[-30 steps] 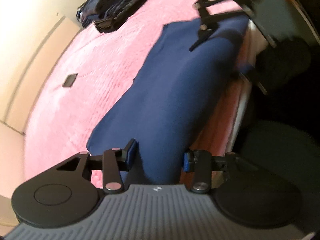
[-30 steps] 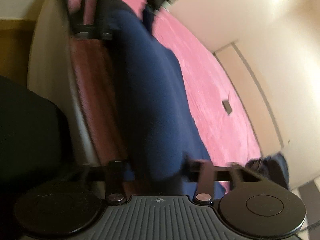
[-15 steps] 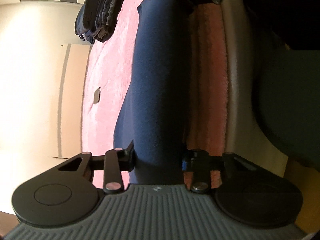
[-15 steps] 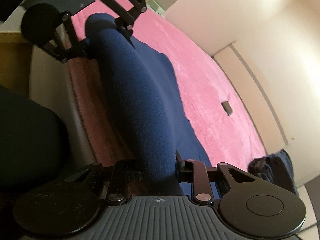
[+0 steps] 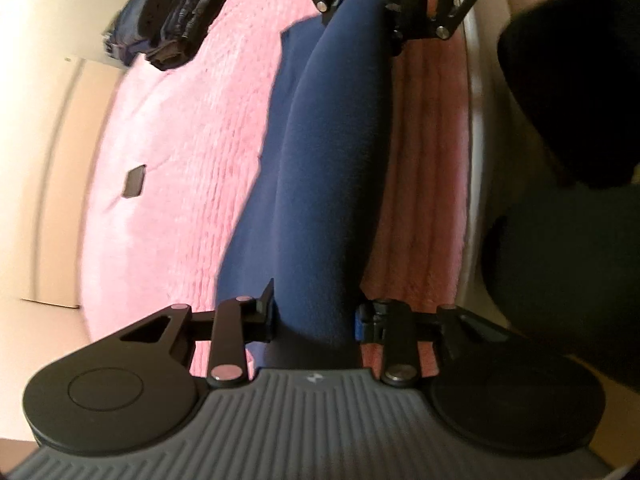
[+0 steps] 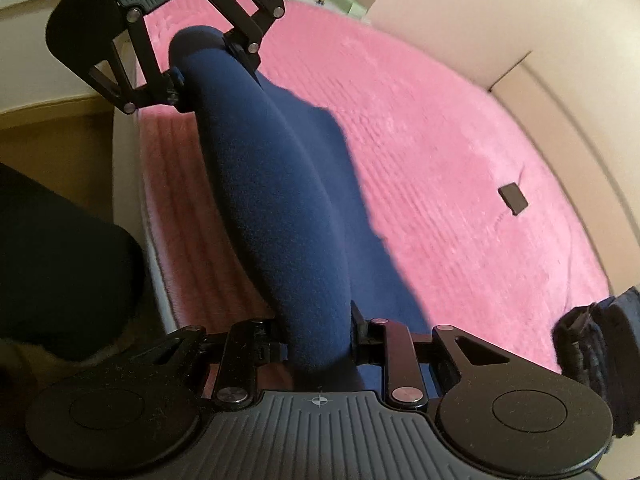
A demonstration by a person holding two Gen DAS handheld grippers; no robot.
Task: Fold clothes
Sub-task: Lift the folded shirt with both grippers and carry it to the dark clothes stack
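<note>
A pink fleece blanket (image 6: 460, 184) is spread over the bed (image 5: 474, 128), giving a broad, soft surface for folding. Along the bed's near edge a navy fleece garment (image 6: 280, 208) is held stretched between the two grippers, its fold raised and its lower layer resting on the blanket, probably so that the fold can be carried over evenly. The left gripper (image 5: 316, 318) is clamped on one end of the fold and the right gripper (image 6: 318, 338) on the other. A stack of folded dark clothes (image 5: 176, 12) at the far corner is shown whole only in the left wrist view. A small dark rectangular object (image 6: 513, 199) lies on the blanket, seen more clearly from the right wrist.
</note>
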